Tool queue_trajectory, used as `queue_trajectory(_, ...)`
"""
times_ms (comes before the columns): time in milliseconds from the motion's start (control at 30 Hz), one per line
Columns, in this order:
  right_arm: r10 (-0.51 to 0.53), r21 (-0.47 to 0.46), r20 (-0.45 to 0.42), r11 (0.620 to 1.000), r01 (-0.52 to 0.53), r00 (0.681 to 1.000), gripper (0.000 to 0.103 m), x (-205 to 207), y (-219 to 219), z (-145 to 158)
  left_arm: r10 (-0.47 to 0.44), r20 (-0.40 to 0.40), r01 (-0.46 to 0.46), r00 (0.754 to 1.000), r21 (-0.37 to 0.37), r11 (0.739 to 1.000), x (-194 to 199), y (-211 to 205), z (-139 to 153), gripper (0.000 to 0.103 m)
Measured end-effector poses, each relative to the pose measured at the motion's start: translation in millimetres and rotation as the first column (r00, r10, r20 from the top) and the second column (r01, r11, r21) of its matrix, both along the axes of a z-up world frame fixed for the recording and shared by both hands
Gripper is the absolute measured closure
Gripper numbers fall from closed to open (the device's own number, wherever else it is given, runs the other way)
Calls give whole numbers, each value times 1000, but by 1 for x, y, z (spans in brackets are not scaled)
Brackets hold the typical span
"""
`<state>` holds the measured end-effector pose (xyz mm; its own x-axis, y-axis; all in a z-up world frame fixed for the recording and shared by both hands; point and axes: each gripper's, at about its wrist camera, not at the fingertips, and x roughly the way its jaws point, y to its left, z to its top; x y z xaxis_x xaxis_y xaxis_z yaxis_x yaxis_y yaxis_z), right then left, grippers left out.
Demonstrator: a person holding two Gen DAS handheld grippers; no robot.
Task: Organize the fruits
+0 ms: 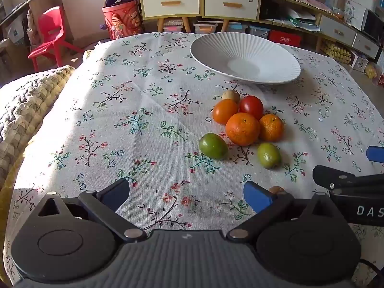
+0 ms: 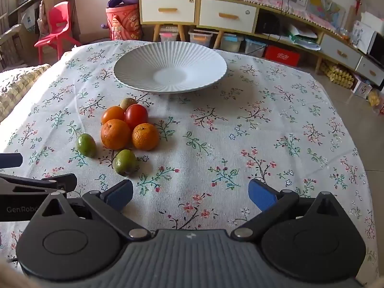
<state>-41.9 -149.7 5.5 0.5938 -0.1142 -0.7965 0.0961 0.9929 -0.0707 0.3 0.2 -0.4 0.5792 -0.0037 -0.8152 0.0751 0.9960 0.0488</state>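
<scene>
A cluster of fruit lies on the floral tablecloth: two oranges point(image 1: 242, 129) point(image 2: 115, 134), an orange tomato point(image 1: 224, 111), a red tomato point(image 1: 251, 106) point(image 2: 136, 116), a small yellowish fruit point(image 1: 231, 95) and two green fruits point(image 1: 213, 146) point(image 2: 124, 162). A white ribbed plate point(image 1: 244, 56) point(image 2: 170, 68) stands empty behind them. My left gripper point(image 1: 187, 195) is open and empty, near the table's front, left of the fruit. My right gripper point(image 2: 190, 195) is open and empty, to the right of the fruit.
A knitted cushion point(image 1: 26, 110) lies at the table's left edge. Cabinets with drawers point(image 2: 199, 12), storage boxes and a red chair point(image 1: 51, 33) stand beyond the table. The other gripper shows at each view's side edge point(image 1: 348, 184) point(image 2: 36, 187).
</scene>
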Motion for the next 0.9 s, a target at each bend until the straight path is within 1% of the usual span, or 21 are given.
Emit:
queue_trajectory(233,-5,6,-5,1000,5,1000,0,1,-2,-1,-16,3,16,1000,20,1000,-5,2,5,11)
queue_trajectory(333,-9,1,-4,1000,9,1000,0,3,-6,-1,-15,1,15,1000,34,999,-5,1,2,11)
queue_trajectory(900,-15,-14,-8,1000,15,1000,0,3,-5,-3,-22,0,22,1000,37,999,-6,2,2,11)
